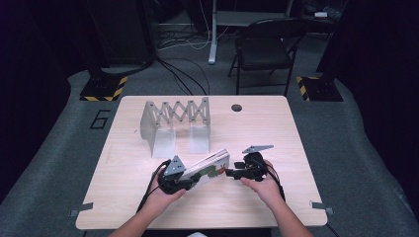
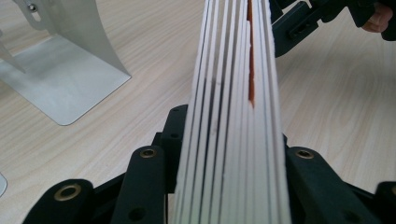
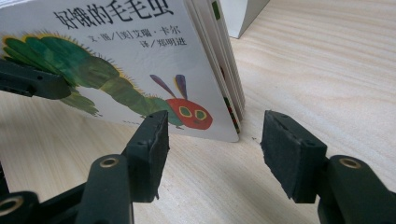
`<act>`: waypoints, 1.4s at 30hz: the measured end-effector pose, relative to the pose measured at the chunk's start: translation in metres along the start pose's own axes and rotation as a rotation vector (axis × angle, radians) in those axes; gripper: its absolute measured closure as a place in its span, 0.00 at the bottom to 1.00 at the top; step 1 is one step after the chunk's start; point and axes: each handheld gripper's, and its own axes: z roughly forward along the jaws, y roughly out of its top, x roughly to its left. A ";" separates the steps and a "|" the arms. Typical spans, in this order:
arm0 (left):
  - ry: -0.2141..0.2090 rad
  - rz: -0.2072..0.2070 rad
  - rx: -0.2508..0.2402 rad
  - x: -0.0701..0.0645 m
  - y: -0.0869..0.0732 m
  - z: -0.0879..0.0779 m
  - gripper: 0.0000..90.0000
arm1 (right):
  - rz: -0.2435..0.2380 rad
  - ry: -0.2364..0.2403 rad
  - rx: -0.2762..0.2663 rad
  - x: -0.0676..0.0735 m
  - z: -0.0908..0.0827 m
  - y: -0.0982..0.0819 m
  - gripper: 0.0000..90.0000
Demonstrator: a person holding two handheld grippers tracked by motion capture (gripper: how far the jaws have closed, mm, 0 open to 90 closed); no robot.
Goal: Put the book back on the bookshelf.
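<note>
High view, table (image 1: 148, 207): pale wood; work sits near its 6 o'clock edge, between the person's two hands.
Rack (image 1: 175, 123): grey metal accordion book stand at 12 o'clock from the hands, well apart from them, its bays unfilled.
Book (image 1: 210, 168): thick board book with a caterpillar cover, held on edge; long axis runs from 8 o'clock up to 2 o'clock.
Left gripper (image 1: 185, 182): at the book's 8 o'clock end, jaws pinching the page block across its thickness, as the left gripper view shows for the book (image 2: 233, 116).
Right gripper (image 1: 230, 173): at the book's 3 o'clock end, jaws spread, pads clear of it; in the right gripper view the book's lower corner (image 3: 229, 133) lies just ahead at 12 o'clock.
Deciding relation: right jaws must probably advance along that corner to share the grip.
</note>
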 end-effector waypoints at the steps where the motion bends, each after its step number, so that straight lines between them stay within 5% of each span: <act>1: 0.002 0.005 0.001 -0.001 0.000 0.000 0.72 | 0.004 0.002 -0.001 0.000 0.000 0.000 0.46; 12: -0.001 0.081 0.036 -0.008 0.003 0.001 0.79 | 0.003 0.007 0.011 -0.001 0.002 -0.002 0.46; 30: 0.005 0.140 0.070 -0.019 0.007 0.002 0.84 | 0.012 0.021 0.011 -0.003 0.003 -0.004 0.46; 42: 0.004 0.127 0.086 -0.019 0.012 0.001 0.84 | 0.024 0.023 0.004 -0.005 -0.001 -0.006 0.46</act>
